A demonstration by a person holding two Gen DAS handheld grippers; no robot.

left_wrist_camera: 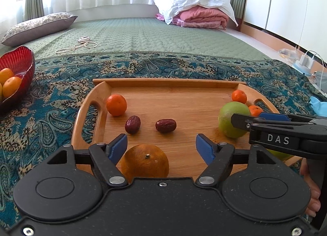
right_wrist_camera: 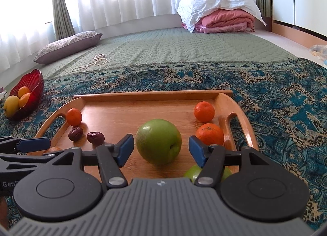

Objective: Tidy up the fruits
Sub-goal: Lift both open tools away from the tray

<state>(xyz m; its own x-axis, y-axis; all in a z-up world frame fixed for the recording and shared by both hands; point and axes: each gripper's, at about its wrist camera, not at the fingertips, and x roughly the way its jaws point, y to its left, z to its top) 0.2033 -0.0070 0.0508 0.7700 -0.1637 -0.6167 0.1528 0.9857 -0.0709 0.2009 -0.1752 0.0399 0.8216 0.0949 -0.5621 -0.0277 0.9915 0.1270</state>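
A wooden tray (left_wrist_camera: pixel 163 81) lies on the patterned bedspread. It holds a large orange (left_wrist_camera: pixel 145 162), a mandarin (left_wrist_camera: pixel 116 105), two red dates (left_wrist_camera: pixel 132 124) (left_wrist_camera: pixel 166 125), a green apple (right_wrist_camera: pixel 158 144) and two small mandarins (right_wrist_camera: pixel 204 111) (right_wrist_camera: pixel 209 133). My left gripper (left_wrist_camera: pixel 161 148) is open, with the large orange between and under its fingers; the right pad stands well off it. My right gripper (right_wrist_camera: pixel 161 149) is open around the green apple, with gaps on both sides. A second green apple (right_wrist_camera: pixel 193 172) peeks out under its right finger.
A red glass bowl (left_wrist_camera: pixel 22 60) with oranges and a lemon (right_wrist_camera: pixel 11 103) sits left of the tray. Further back on the bed lie a coiled cord (left_wrist_camera: pixel 85 41), a flowered pillow (left_wrist_camera: pixel 38 27) and folded pink bedding (left_wrist_camera: pixel 200 18). A charger with cables (left_wrist_camera: pixel 306 60) is at the right.
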